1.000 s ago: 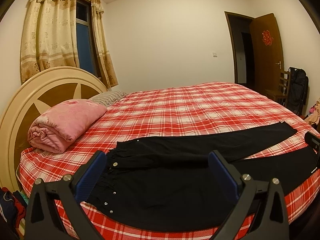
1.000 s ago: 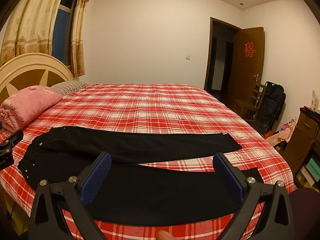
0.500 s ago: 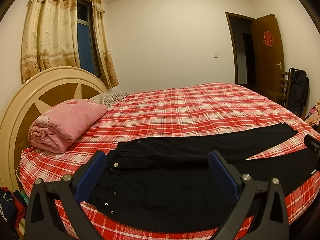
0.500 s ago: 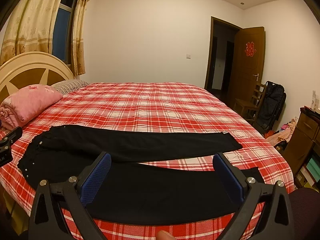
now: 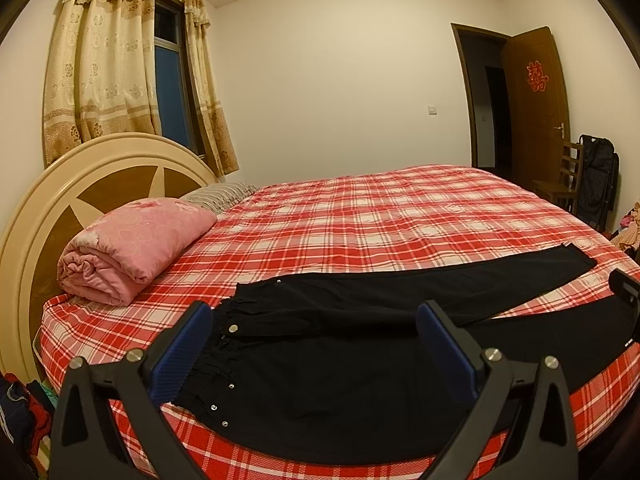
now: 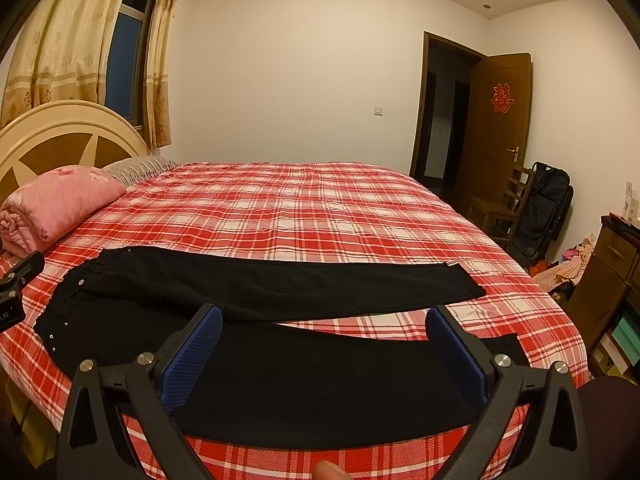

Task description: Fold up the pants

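Left handheld gripper: matte black plastic frame w/ two angled, wedge-shaped arms, each ending in a flat rectangular pad faced w/ dark blue dimpled rubber. Round silver screws sit at the arm joints, two per side. Right handheld gripper: same build, black frame, blue textured pads, silver screw heads. Seen from the right cam, part of the left unit's black body at far left carries white lettering, only partly readable. A fingertip pokes in at the bottom edge; no sleeve visible.
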The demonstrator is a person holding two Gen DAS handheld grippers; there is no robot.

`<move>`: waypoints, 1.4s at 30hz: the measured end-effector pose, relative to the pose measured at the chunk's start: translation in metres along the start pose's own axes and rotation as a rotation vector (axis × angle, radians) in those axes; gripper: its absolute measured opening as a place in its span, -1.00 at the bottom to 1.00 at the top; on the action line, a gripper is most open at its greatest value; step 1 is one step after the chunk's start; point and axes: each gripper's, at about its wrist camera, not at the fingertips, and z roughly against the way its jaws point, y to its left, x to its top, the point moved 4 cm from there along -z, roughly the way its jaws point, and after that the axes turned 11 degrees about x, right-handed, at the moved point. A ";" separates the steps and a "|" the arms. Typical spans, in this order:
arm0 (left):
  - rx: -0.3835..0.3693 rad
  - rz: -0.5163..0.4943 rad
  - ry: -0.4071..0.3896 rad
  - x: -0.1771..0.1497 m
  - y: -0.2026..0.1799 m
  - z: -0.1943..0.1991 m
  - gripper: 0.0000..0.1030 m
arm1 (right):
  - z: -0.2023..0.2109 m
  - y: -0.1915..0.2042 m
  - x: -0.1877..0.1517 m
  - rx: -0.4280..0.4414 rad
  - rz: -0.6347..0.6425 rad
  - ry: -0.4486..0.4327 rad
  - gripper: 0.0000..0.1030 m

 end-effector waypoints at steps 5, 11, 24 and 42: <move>0.003 0.000 0.004 -0.002 0.000 -0.001 1.00 | -0.002 0.001 -0.001 -0.002 0.003 0.005 0.98; 0.003 -0.003 0.006 -0.005 0.001 -0.002 1.00 | -0.004 0.001 -0.003 -0.003 0.007 0.012 0.98; 0.030 -0.026 0.012 -0.014 0.010 -0.031 1.00 | -0.025 -0.006 -0.012 0.030 0.015 0.047 0.98; 0.155 -0.076 0.356 -0.024 0.117 -0.327 0.87 | -0.167 -0.169 -0.001 -0.086 -0.083 0.240 0.61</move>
